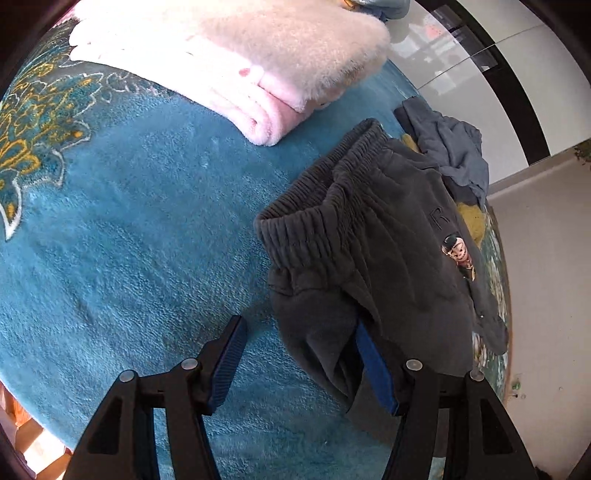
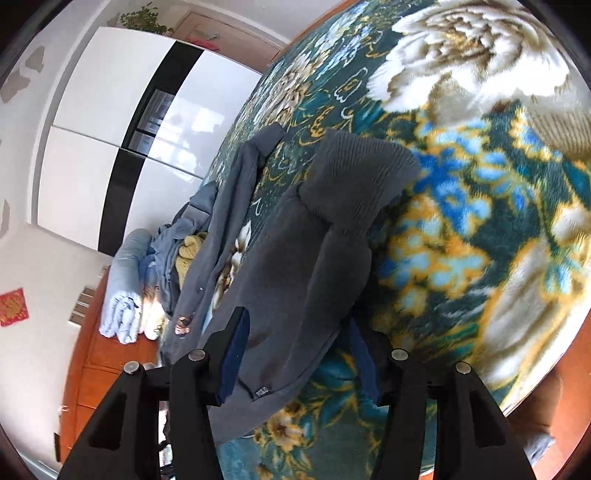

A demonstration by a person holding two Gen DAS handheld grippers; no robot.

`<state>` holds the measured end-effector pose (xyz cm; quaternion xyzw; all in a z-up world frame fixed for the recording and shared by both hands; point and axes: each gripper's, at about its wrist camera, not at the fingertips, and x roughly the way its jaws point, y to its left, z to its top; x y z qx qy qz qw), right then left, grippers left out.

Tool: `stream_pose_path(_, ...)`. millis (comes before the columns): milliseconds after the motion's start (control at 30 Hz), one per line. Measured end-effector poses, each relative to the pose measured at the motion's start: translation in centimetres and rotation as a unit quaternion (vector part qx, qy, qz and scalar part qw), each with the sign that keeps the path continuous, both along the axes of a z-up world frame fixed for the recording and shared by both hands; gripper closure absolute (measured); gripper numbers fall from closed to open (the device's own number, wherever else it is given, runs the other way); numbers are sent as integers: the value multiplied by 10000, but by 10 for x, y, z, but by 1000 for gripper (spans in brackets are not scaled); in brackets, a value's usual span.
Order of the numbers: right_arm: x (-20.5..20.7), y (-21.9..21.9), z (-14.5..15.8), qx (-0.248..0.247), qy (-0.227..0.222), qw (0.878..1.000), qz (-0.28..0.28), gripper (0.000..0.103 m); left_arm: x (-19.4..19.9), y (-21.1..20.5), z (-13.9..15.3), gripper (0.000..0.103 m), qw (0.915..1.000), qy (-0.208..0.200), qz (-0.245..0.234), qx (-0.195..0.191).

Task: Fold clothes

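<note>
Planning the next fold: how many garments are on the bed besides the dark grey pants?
1: a blue-grey garment lies crumpled beyond the pants, with something yellow partly hidden under it. More may be hidden.

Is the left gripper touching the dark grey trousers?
Touching. The left wrist view shows the trousers draped against one blue pad of the open left gripper.

**Bedroom around the wardrobe**

A glossy white wardrobe (image 2: 110, 122) with a black vertical strip fills the far wall, reflecting daylight. A plant (image 2: 144, 20) sits on top of it. Below and beside it stands a wooden cabinet (image 2: 96, 365); a red paper square (image 2: 13, 307) hangs on the pale wall (image 2: 22, 266).
</note>
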<state>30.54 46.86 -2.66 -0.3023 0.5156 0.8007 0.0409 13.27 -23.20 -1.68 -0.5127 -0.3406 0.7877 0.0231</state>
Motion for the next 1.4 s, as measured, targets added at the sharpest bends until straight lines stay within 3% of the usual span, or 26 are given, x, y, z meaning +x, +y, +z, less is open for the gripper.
stream_pose_path(133,-3,-4,-5,-147,39,9999,55,61,-7,-1,-3,37,9998,31,46,177)
stream_pose_path(300,-13,-9,-9,-381,31,9993,-4,66,-7,4,1,40,9997,158,3,170)
stream_pose_path(367,-12,-9,-6,-375,58,9993,-67,74,-7,1,2,58,9996,233,-32,160)
stream_pose_path(433,-13,-9,-4,-342,45,9993,-107,87,-6,0,2,85,9996,248,-60,108)
stream_pose_path(500,-12,-7,-3,-409,82,9989,-191,94,-4,-2,3,94,9995,273,-66,119)
stream_pose_path(533,-11,-4,-2,-484,125,9984,-265,96,1,-5,9,95,9987,410,-52,302)
stream_pose_path(667,7,-3,32,-316,549,9963,-583,98,27,-22,51,96,9861,1212,-94,1136)
stream_pose_path(767,31,-11,81,-93,1163,9911,-641,99,36,-25,83,96,9789,1599,-254,1243)
stream_pose_path(867,27,-14,120,490,1235,9892,-623,99,18,-22,86,95,9825,1335,-159,1292)
stream_pose_path(1000,-26,3,132,674,572,9945,-569,99,-18,-13,74,95,9836,740,169,1638)
stream_pose_path(1167,-120,16,146,1001,-144,9938,-467,98,-73,5,75,93,9831,723,666,1546)
stream_pose_path(1400,-268,8,150,1724,-672,9827,-124,98,-141,7,45,90,9773,404,1428,1514)
